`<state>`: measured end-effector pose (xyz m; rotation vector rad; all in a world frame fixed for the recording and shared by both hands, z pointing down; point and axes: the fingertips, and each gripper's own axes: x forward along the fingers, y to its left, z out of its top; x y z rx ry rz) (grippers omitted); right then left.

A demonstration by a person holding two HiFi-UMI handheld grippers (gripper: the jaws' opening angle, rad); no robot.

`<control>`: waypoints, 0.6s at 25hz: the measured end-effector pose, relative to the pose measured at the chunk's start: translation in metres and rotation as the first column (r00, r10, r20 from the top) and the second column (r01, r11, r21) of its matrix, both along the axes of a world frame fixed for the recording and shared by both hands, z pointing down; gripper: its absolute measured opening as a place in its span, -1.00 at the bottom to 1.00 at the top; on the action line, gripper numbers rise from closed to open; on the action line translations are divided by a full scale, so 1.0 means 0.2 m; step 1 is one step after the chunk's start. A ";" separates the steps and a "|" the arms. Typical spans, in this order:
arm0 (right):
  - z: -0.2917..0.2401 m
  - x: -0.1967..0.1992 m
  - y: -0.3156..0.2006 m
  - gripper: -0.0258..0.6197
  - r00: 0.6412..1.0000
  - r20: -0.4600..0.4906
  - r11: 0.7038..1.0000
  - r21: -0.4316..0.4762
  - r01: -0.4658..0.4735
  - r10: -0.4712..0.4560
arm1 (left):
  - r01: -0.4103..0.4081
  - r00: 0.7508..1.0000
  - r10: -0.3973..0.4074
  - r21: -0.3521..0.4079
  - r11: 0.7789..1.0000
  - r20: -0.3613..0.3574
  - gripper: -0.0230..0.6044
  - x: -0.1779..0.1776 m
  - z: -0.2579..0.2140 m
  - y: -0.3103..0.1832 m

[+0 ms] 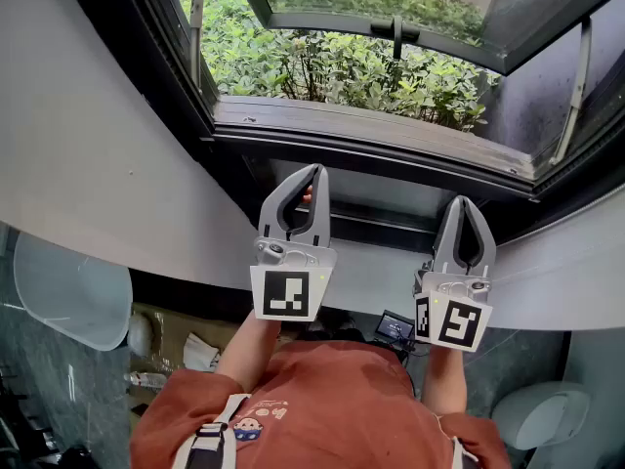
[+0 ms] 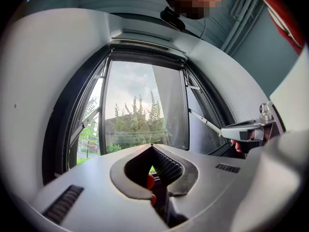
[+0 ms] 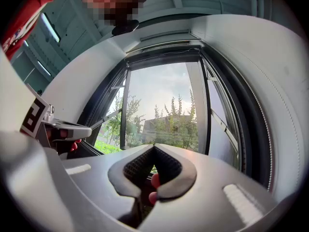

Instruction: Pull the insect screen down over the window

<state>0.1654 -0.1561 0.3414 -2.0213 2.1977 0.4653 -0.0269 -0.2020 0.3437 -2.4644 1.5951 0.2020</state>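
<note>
The window (image 1: 371, 140) has a dark frame, and its sash (image 1: 391, 18) is swung outward over green shrubs. In the left gripper view a pale rail (image 2: 145, 36) runs across the top of the opening (image 2: 140, 105); no mesh shows over the glass area. My left gripper (image 1: 314, 170) is held just inside the sill, shut, tips touching with nothing between them (image 2: 152, 146). My right gripper (image 1: 467, 201) sits beside it to the right, also shut and empty (image 3: 154, 146). Both point toward the window and slightly upward.
A white curved wall panel (image 1: 98, 164) surrounds the window on both sides. Metal stay arms (image 1: 578, 76) hold the sash open. Far below are a pale round seat (image 1: 73, 291), another (image 1: 542, 413) and a cardboard box (image 1: 186, 340).
</note>
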 end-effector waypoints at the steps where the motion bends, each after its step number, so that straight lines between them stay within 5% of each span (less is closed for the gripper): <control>1: 0.00 0.00 0.00 -0.89 1.000 0.001 1.000 0.000 0.000 0.000 | 0.000 1.000 0.000 0.002 1.000 0.001 -0.91 0.00 0.00 0.00; 15: -0.11 0.02 0.00 -0.89 1.000 -0.007 0.997 0.072 -0.025 0.026 | 0.016 0.999 -0.016 0.003 1.000 0.032 -0.91 0.02 -0.05 -0.03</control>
